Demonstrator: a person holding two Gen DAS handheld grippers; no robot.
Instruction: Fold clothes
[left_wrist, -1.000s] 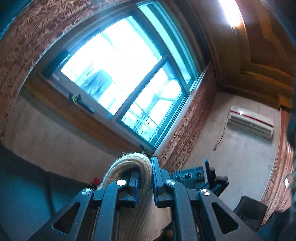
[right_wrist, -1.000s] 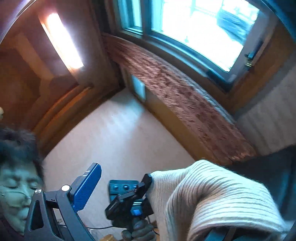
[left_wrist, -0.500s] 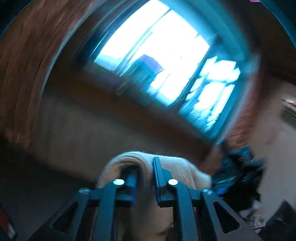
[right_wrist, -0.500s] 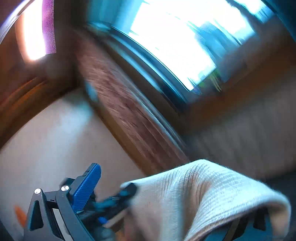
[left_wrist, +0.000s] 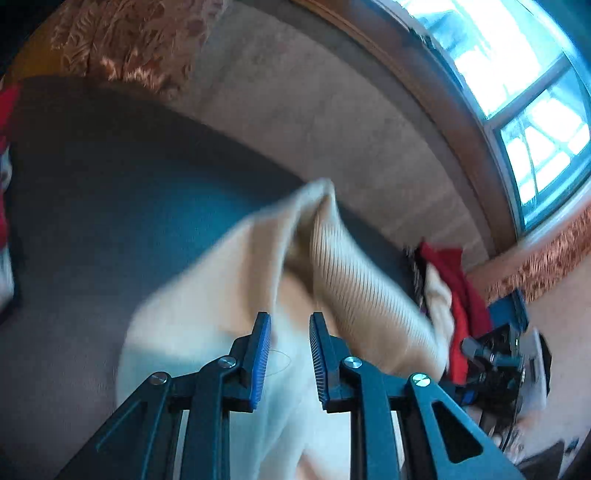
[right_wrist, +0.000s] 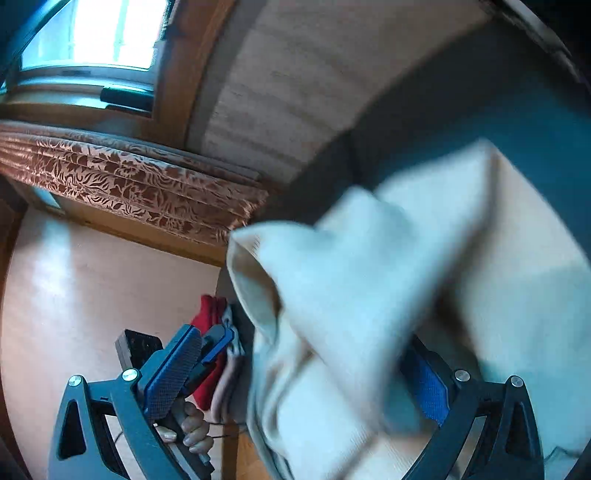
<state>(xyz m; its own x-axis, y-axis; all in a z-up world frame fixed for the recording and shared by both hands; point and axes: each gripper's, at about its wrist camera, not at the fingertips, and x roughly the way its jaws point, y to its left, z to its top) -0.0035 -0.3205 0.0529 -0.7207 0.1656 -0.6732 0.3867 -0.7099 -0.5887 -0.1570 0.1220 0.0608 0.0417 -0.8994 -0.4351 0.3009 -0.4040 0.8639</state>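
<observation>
A cream ribbed sweater (left_wrist: 354, 273) is dropping in loose folds onto the dark blue-grey sofa (left_wrist: 110, 192); it is blurred by motion. My left gripper (left_wrist: 290, 354) points down at it with its jaws opening. A clear gap shows between the blue pads (left_wrist: 258, 362), and the cloth lies beyond them, not pinched. In the right wrist view the sweater (right_wrist: 369, 295) drapes over the right-hand finger of my right gripper (right_wrist: 299, 376), whose jaws stand wide apart. Its left pad (right_wrist: 173, 369) is bare. A hand (right_wrist: 188, 432) holds the other gripper behind it.
A pile of red and pale garments (left_wrist: 454, 280) lies at the sofa's right end, seen also as red cloth (right_wrist: 207, 321). A window (left_wrist: 517, 74) and patterned curtain (right_wrist: 129, 184) run behind the sofa. More red cloth (left_wrist: 4, 110) sits at the left edge.
Both views have swung down from the window and ceiling to the sofa. The sweater came down with the grippers. The left jaws, shut on the knit before, have parted from it.
</observation>
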